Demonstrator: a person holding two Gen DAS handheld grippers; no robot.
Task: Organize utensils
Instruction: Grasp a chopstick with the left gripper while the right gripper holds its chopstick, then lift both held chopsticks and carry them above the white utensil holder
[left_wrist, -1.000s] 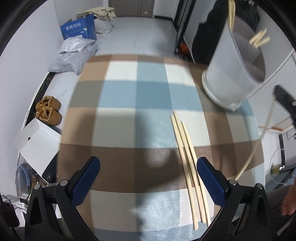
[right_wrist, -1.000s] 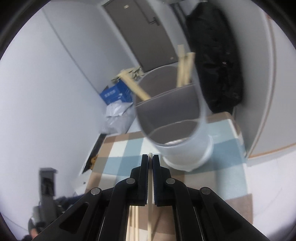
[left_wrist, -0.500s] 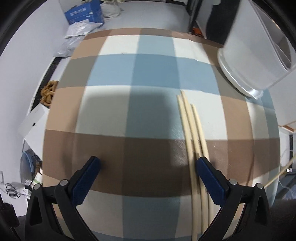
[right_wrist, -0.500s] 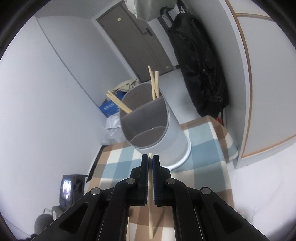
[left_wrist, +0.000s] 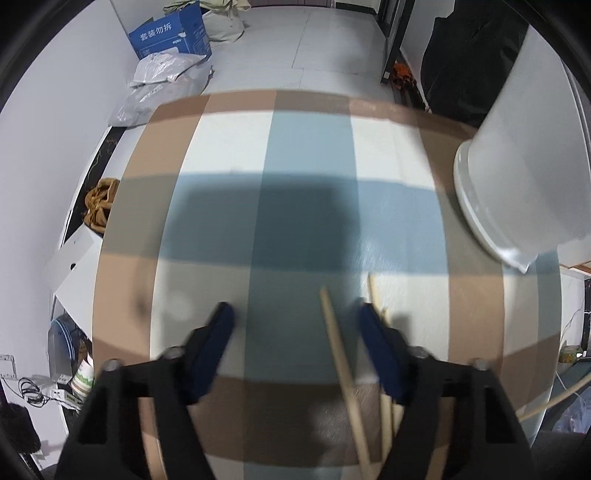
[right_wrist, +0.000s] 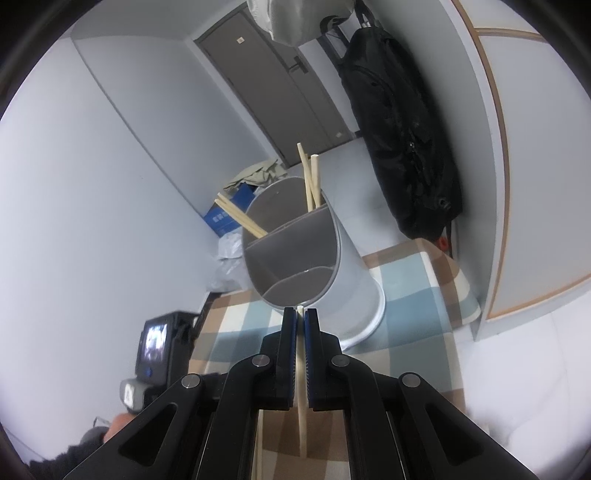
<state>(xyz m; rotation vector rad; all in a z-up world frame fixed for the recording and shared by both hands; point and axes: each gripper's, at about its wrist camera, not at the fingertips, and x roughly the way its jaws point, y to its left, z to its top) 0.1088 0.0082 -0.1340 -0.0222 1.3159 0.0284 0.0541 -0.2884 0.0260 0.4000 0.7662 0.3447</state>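
Under both of your grippers lies a tabletop (left_wrist: 306, 155) covered in a checked cloth of blue, tan and white squares. Toward its far right edge stands a grey utensil holder (right_wrist: 347, 273), a tall cylinder split by dividers into compartments. Two chopsticks lean in its far left section and two more stand in its far right section; the nearest section looks empty.

Your right gripper (right_wrist: 300, 332) is clenched on a single pale chopstick (right_wrist: 302, 413), which runs lengthwise between the jaws with its tip just short of the holder's near rim.

Your left gripper (left_wrist: 295, 325) points steeply down at the cloth. Its jaws have just been closing and now stand half parted, not yet pressing anything. One loose chopstick (left_wrist: 341, 373) lies between them, off-centre toward the right jaw. At least one more stick (left_wrist: 375, 293) lies under or just outside that jaw.

Risks: the closing right jaw may trap or nudge a neighbouring stick, so you lift two or scatter them. The held stick, gripped along its length, could slip or strike the rim.
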